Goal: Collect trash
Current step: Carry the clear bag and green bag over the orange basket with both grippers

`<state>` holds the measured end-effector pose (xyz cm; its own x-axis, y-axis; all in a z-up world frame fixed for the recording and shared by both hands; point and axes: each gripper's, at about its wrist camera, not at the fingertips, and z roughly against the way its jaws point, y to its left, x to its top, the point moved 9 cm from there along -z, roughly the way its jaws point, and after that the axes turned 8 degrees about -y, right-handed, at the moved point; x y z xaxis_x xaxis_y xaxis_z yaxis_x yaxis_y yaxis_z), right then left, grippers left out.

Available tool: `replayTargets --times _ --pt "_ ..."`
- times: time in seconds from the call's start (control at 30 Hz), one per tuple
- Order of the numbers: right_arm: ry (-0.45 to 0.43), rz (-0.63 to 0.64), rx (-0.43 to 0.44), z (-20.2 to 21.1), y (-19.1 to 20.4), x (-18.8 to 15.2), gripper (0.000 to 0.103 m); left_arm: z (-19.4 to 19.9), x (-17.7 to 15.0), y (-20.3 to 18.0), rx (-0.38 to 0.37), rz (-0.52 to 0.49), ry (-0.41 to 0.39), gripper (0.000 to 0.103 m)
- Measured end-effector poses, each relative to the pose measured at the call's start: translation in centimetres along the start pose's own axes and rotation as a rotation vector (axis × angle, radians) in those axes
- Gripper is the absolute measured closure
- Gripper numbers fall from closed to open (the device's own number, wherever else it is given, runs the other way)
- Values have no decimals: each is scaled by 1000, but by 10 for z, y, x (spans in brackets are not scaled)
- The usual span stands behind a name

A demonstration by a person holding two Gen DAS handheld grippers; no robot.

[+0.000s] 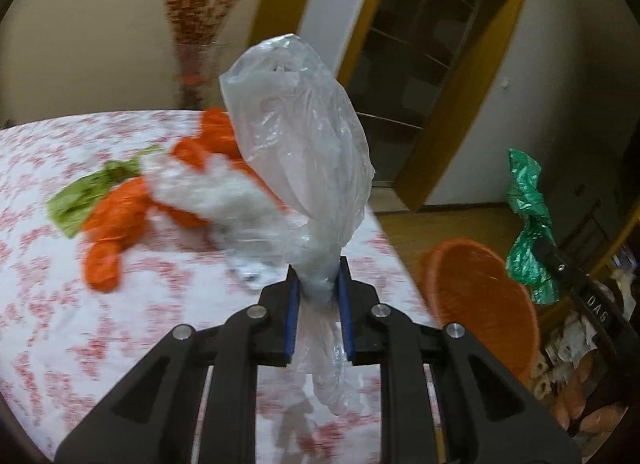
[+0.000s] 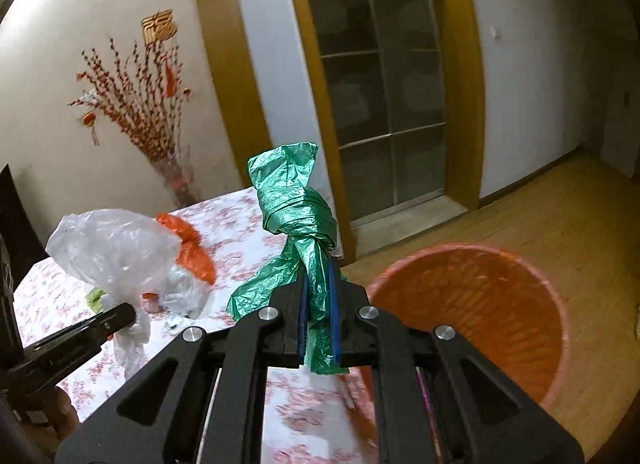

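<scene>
Bags (image 1: 296, 136) between clamped tongs (image 1: 318, 284)

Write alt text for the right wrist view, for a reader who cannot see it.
The right gripper holds a knotted green plastic bag upright, with an orange bin on the wooden floor to the right. To the left, the left gripper holds a clear plastic bag over a red-and-white floral tablecloth.

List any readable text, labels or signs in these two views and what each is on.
"DAS" in white letters, on the black body of the right tool, seen from the left wrist view.
Gold wall ornament above the red branches: shaped like a character, too blurred to read.
Nothing else is readable.
</scene>
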<state>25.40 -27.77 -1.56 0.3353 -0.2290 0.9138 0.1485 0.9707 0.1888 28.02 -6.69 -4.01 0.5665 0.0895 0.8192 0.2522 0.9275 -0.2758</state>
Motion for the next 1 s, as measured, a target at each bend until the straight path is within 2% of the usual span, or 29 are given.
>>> replayTargets --times 0.2,0.37,1.0 --pt "-33 -31 -66 15 -33 3 95 -14 -8 -51 -91 -36 29 84" --pt "-44 -90 -116 25 -58 2 95 -18 -14 -75 -142 -51 50 84" --pt "-31 -168 -228 28 -112 -11 95 -47 -35 -152 -256 -122 119 84"
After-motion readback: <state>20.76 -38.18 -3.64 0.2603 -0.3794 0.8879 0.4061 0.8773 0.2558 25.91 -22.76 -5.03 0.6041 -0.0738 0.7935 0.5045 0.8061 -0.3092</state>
